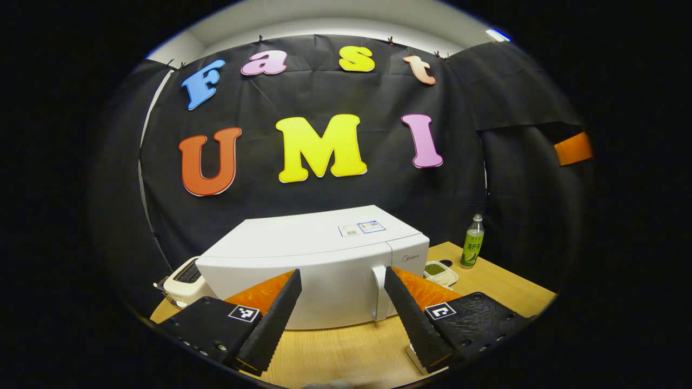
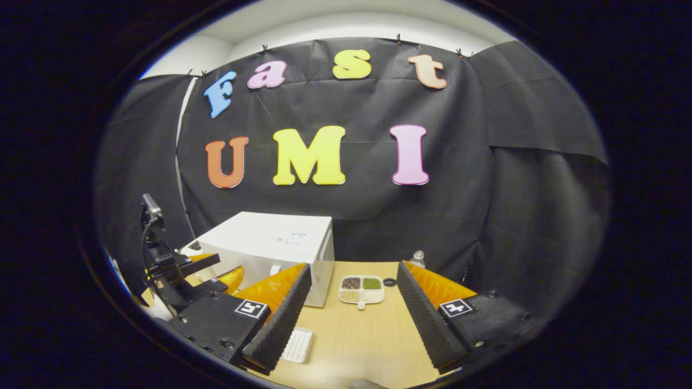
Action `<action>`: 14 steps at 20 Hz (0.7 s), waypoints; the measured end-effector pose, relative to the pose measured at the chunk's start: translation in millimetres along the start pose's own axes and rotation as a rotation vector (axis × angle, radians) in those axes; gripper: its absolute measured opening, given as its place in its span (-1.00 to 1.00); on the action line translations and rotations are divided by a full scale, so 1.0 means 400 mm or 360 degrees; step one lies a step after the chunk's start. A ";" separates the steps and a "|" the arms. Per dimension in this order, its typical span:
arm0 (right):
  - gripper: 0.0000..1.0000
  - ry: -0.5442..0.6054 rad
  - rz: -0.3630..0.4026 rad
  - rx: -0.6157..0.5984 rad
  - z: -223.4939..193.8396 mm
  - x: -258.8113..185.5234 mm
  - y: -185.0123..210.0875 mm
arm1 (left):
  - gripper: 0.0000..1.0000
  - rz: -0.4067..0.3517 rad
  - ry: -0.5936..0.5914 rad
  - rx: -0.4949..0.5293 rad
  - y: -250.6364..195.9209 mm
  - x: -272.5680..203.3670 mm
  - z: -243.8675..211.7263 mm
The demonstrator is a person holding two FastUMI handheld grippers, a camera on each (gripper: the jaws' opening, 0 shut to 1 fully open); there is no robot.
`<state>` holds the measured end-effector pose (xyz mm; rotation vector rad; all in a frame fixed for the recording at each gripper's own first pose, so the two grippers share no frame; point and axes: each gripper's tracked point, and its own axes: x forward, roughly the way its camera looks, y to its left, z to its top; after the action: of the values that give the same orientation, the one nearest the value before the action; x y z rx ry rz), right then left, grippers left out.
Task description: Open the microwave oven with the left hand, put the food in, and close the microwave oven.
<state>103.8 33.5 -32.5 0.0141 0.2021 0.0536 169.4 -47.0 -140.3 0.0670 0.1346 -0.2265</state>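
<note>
Left gripper [image 1: 340, 294]: fingers wide apart, holding nothing; aimed at the door of the white box-shaped microwave oven [image 1: 319, 259], whose white vertical door handle [image 1: 379, 292] sits just beside the right-hand finger, at 3 o'clock from the gripper's centre. Judged to be lined up for the opening pull.

Microwave oven: door closed; stands at the back left of the light wooden bench [image 2: 357, 335], front face toward the person, which leaves the handle reachable by the left hand.

Right gripper [image 2: 351, 302]: fingers spread, empty; hovers above the bench with the food at 12 o'clock, probably waiting for the door to open.

Food: white four-compartment tray of dark, green and pale grains [image 2: 361, 289], flat on the bench just right of the oven; not yet picked up.

Other items: green-labelled plastic bottle [image 1: 472, 247] at 2 o'clock of the oven; white ribbed rectangular tray [image 2: 298, 346] near the right gripper's left-hand finger.
</note>
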 end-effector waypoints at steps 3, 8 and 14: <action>0.83 -0.0053 0.0040 -0.0016 0.018 -0.034 0.040 | 0.91 0.0013 0.0018 -0.0009 0.023 -0.092 0.039; 0.83 -0.0112 0.0044 -0.0073 0.027 -0.093 0.067 | 0.91 0.0082 -0.0039 -0.0057 0.099 -0.242 0.116; 0.83 -0.0159 0.0019 -0.0055 0.024 -0.155 0.086 | 0.91 0.0230 -0.0049 -0.0063 0.215 -0.405 0.145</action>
<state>43.4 64.2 -10.1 -0.0164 0.1009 0.0683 39.9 67.5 -55.6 0.0334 0.1029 -0.0805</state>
